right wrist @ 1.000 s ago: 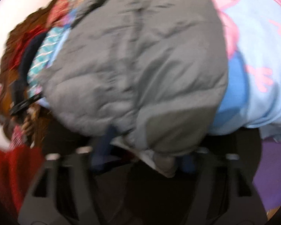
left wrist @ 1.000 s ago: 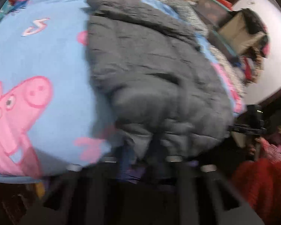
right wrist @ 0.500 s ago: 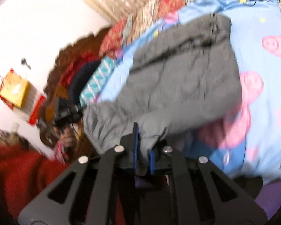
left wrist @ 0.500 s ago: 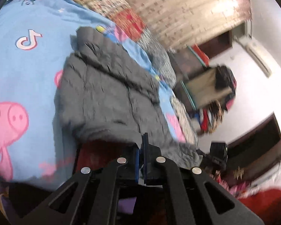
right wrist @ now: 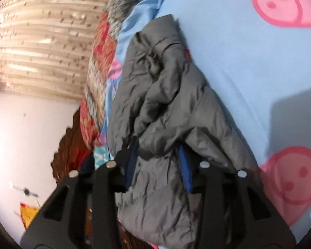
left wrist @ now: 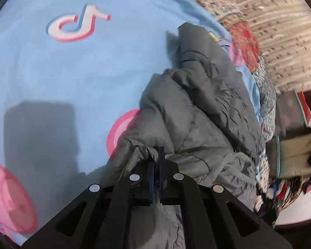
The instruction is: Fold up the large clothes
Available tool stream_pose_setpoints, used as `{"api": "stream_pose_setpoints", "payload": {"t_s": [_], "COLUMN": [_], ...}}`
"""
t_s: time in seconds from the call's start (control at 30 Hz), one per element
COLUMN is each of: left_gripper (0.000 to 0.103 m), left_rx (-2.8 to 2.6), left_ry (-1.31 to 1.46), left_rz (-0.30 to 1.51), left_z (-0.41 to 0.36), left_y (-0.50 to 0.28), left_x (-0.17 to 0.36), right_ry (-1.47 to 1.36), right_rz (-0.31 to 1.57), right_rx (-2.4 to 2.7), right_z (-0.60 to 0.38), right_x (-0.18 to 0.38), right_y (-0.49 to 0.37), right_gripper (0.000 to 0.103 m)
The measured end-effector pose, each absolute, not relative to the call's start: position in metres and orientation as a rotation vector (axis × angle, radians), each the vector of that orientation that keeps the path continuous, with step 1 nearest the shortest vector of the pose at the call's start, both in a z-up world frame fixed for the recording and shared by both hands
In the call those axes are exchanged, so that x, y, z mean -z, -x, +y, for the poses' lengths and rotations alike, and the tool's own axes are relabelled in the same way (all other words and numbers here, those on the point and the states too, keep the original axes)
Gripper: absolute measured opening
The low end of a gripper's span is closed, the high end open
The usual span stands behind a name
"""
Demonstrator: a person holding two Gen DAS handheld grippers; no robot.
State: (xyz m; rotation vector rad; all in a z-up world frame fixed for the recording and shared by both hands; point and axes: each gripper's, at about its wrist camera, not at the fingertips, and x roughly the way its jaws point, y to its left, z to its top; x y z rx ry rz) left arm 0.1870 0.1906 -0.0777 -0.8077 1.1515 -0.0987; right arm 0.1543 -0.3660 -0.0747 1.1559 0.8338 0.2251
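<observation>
**Ana:** While the left gripper point(left wrist: 156, 155) keeps its jaws pinched tight on a thin bunch of the grey puffer jacket point(left wrist: 197, 108), what matters for this fold?

**Ben:** Carry that edge low and level over the blue cartoon bedspread point(left wrist: 72, 72), I'd say, so the padded cloth lays over itself instead of heaping. It is slippery, bulky stuff; a thin pinch could slide out if tugged hard.

**Ana:** Where does the jacket sit relative to that claw?

**Ben:** From the left wrist, it runs from between the fingertips up and to the right across the bed, crumpled, with more grey cloth hanging below the jaws. The bedspread lies bare to the left.

**Ana:** And the right wrist view?

**Ben:** The right gripper point(right wrist: 158, 153) has just been opening; its jaws stand apart with a thick fold of jacket point(right wrist: 165, 95) between the blue pads point(right wrist: 185, 170). The cloth fills most of the gap, but I can't tell whether the pads press on it or only flank it.

**Ana:** So the advice there?

**Ben:** Match both hands' height, then let go only once the fold rests on the bed. The jacket stretches away from this claw towards the patterned quilt point(right wrist: 97, 66) at the bed's far edge.
</observation>
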Motion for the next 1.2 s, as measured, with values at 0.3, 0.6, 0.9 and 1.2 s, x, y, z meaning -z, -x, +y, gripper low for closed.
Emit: {"api": "stream_pose_setpoints", "payload": {"t_s": [0.3, 0.6, 0.9, 1.2], "left_gripper": [0.016, 0.019, 0.020, 0.020], "left_rx": [0.158, 0.195, 0.189, 0.248], "left_ry": [0.970, 0.939, 0.999, 0.835], "left_rz": [1.165, 1.103, 1.045, 0.958], "left_z": [0.203, 0.200, 0.241, 0.214], "left_y": [-0.196, -0.187, -0.167, -0.142], "left_x": [0.081, 0.054, 0.045, -0.001], "right_ry": [-0.609, -0.131, -0.193, -0.187], "right_rz": [0.678, 0.898, 1.024, 0.980], "right_rx": [-0.050, -0.451, -0.304, -0.318], "right_z": [-0.360, -0.190, -0.184, -0.184], "right_x": [-0.022, 0.006, 0.075, 0.065], "right_y": [-0.102, -0.131, -0.203, -0.193], "right_gripper": [0.062, 0.059, 0.049, 0.050]}}
